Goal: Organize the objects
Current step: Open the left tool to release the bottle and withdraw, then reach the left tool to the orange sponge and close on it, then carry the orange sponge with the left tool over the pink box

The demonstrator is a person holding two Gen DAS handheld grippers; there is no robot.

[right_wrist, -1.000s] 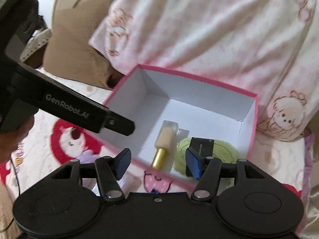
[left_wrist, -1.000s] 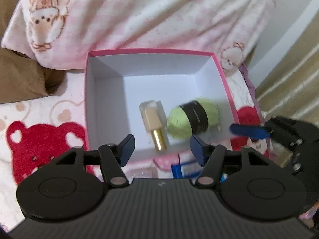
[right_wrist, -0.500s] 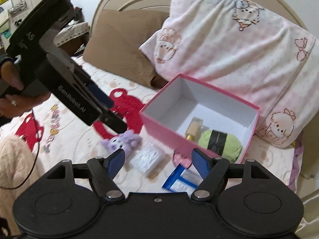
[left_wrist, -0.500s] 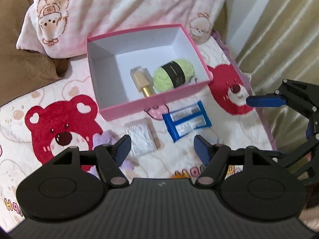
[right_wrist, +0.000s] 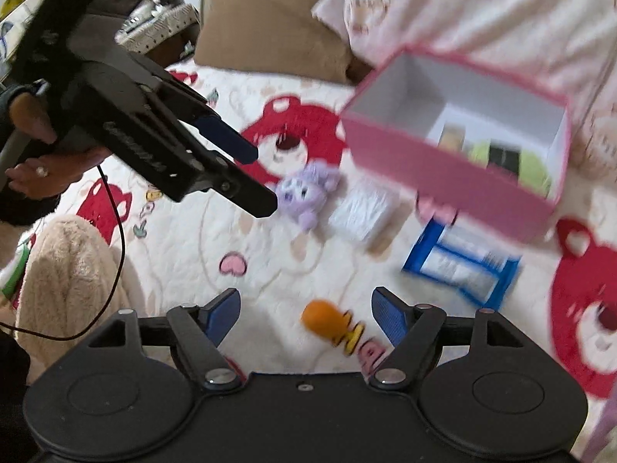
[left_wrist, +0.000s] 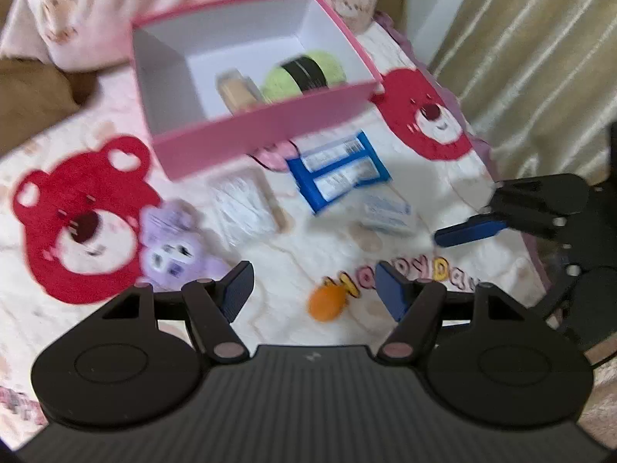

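A pink box point(left_wrist: 270, 127) point(right_wrist: 443, 169) stands on the bed, holding a green yarn ball point(left_wrist: 304, 73) and a beige-and-gold bottle point(left_wrist: 235, 90). In front of it lie a purple plush point(left_wrist: 173, 239) point(right_wrist: 308, 193), a clear swab packet point(left_wrist: 243, 204) point(right_wrist: 362, 208), a blue packet point(left_wrist: 339, 169) point(right_wrist: 462, 262), a small white packet point(left_wrist: 389, 212) and an orange object point(left_wrist: 327, 303) point(right_wrist: 324, 318). My left gripper point(left_wrist: 314, 287) hovers open above the orange object. My right gripper point(right_wrist: 306, 308) is also open over it. Neither holds anything.
A pink cartoon-print pillow point(right_wrist: 482, 7) and a brown pillow point(right_wrist: 270, 31) lie behind the box. A beige curtain point(left_wrist: 540, 58) hangs at the right. A person's hand point(right_wrist: 34, 169) holds the left gripper; a fleece-covered leg point(right_wrist: 69, 270) and a cable are beside it.
Both grippers have pulled back from the box and now sit over the bedspread in front of it. Both pairs of jaws stand wider. The loose objects have come into view.
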